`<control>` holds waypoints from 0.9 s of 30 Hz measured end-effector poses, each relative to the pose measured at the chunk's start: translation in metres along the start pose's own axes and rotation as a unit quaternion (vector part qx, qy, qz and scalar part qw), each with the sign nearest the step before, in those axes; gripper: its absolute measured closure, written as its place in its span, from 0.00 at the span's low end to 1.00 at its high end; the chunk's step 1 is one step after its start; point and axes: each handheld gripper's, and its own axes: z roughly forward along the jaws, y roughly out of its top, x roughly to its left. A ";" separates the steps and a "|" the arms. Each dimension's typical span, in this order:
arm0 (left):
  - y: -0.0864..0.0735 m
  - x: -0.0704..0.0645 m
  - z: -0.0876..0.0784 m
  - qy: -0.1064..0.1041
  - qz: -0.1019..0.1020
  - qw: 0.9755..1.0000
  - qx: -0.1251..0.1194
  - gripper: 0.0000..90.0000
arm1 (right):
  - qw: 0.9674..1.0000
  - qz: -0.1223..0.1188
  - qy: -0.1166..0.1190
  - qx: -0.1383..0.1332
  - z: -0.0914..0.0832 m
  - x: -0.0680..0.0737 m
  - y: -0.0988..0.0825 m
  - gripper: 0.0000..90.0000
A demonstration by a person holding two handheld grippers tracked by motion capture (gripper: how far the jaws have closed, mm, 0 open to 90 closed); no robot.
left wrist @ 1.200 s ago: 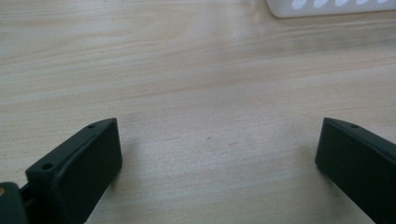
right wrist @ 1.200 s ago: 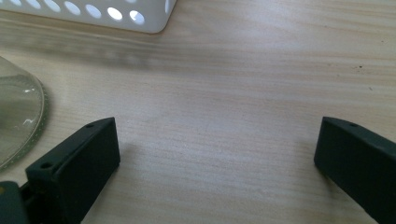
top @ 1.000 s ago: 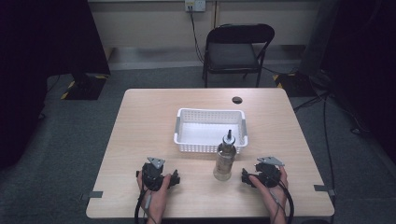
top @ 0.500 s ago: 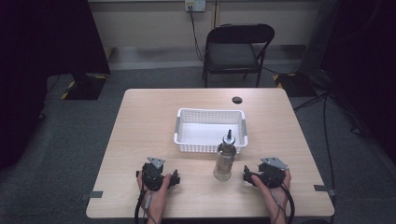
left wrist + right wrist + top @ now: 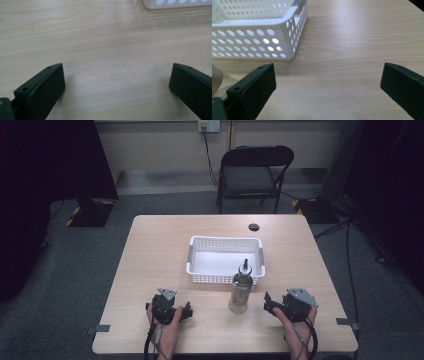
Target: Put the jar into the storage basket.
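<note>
Near the table's front edge both grippers, left [image 5: 188,310] and right [image 5: 267,302], rest jaws apart and empty, bottle [image 5: 240,287] upright between them against the basket [image 5: 199,269]; likely pre-grasp, next the right closes on it.

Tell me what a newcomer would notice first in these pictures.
A clear glass bottle with a spout stands upright near the table's front edge, just in front of an empty white basket. The left tool and right tool rest on the table on either side of the bottle, both with jaws wide open and holding nothing. A black folding chair stands beyond the far edge.
</note>
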 end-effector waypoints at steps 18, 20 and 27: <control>0.000 0.000 0.000 0.000 0.000 1.000 0.000 0.00 | 0.998 0.013 0.006 -0.058 -0.028 0.006 0.012 0.00; 0.000 0.000 0.000 0.000 0.000 1.000 0.000 0.00 | 0.998 0.011 0.008 -0.065 -0.031 0.007 0.014 0.00; 0.000 0.000 0.000 0.000 0.000 1.000 0.000 0.00 | 0.995 0.012 0.025 -0.091 -0.045 0.010 0.019 0.00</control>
